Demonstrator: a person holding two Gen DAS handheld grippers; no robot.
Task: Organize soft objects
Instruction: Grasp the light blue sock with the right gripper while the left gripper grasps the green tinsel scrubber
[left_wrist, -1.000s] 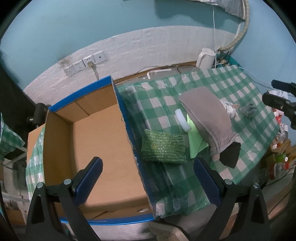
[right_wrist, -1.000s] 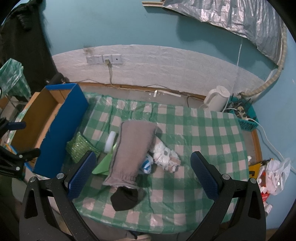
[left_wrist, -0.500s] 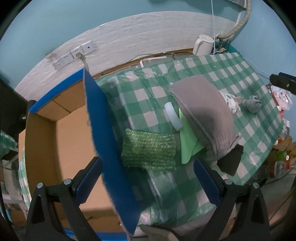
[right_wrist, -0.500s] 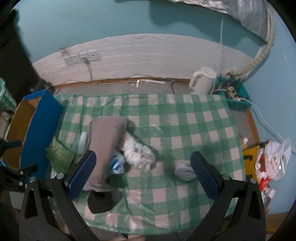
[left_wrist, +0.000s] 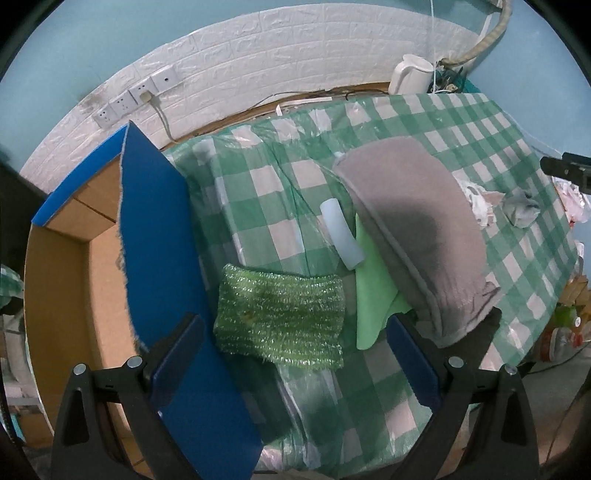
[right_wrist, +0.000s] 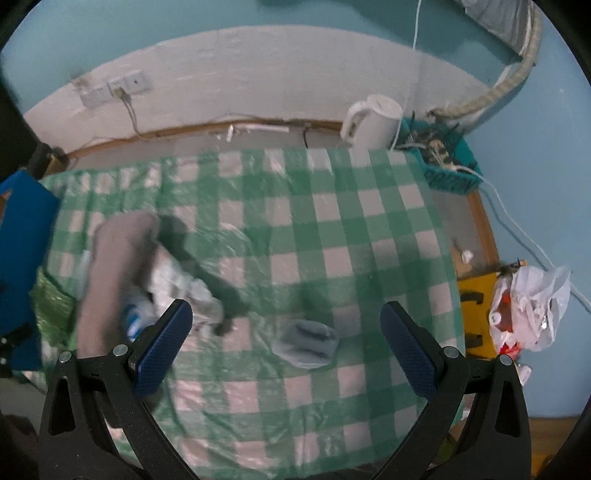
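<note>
the left tongs (left_wrist: 295, 360) stood wide open and empty, the green sponge (left_wrist: 280, 317) between them at 12 o'clock. the right tongs (right_wrist: 284, 341) gaped empty over the grey sock (right_wrist: 304, 343).

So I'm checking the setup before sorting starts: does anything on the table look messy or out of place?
Mostly the pile in the middle: a grey cloth lies draped over a green cloth, with crumpled white fabric beside it. A rolled grey sock sits alone. Nothing looks spilled or damaged.
</note>
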